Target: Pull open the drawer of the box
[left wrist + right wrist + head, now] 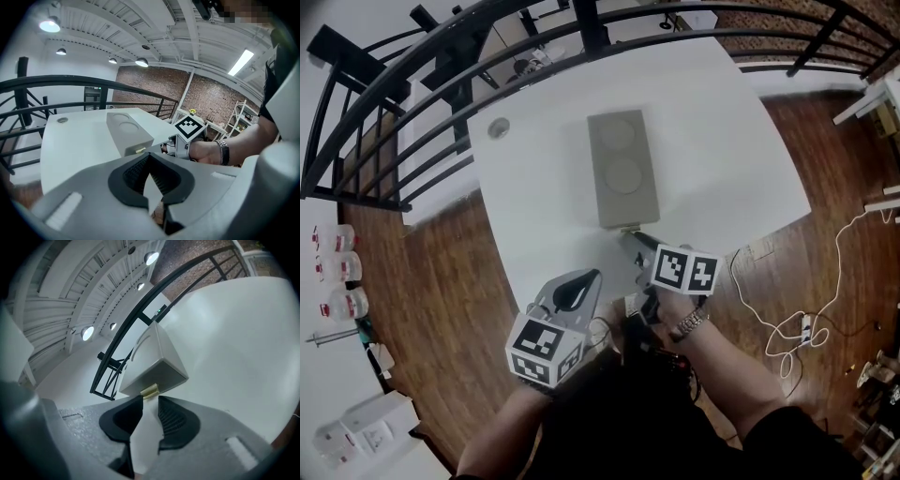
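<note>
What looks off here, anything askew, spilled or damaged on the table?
Nothing stands out. The grey box sits flat on the white table, its drawer front flush and shut, and the pale handle is intact. No spill is visible. The right tongs are open just short of the handle.

Left gripper [149, 157], right gripper [150, 401]: pale grey moulded shells with a faintly speckled finish. Black ribbed pads [176, 420] line the jaws, set in dark teardrop recesses. Behind each pair of jaws sits a cube [684, 270] with black-and-white square markers. Metal link watch [692, 323] on the wrist behind the right gripper. Black top [666, 422].
</note>
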The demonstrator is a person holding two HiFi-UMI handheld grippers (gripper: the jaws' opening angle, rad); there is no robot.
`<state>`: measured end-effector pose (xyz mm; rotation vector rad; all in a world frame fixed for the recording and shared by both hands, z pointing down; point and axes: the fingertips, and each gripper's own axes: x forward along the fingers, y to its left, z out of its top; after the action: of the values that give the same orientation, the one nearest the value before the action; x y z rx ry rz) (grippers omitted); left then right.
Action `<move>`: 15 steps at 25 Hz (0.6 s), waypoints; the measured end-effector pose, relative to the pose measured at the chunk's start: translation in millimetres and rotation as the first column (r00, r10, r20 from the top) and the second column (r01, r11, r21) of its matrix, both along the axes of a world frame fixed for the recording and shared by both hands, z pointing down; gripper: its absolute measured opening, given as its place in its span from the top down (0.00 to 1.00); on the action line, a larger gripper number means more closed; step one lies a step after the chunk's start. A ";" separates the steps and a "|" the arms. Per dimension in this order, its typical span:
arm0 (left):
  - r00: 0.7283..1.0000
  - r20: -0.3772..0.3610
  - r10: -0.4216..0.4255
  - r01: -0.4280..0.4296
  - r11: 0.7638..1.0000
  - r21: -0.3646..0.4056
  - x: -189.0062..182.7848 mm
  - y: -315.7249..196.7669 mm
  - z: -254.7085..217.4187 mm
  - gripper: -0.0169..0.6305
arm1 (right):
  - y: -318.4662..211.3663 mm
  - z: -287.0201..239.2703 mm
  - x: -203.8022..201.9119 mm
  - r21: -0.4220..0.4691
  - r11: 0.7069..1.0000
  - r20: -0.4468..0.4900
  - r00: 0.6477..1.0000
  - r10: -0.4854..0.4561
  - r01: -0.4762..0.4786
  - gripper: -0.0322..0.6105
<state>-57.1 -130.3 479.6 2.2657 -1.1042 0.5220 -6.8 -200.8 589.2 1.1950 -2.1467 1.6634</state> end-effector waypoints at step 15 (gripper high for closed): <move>1.000 0.012 -0.012 0.012 1.000 -0.018 -5.3 -5.4 3.9 0.96 | -9.5 -0.7 -7.8 -0.044 0.998 0.116 0.993 0.040 -0.035 0.82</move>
<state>-62.3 -135.7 483.4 2.2419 -1.1139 0.5397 -14.6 -210.3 588.4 1.1608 -2.1565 1.8274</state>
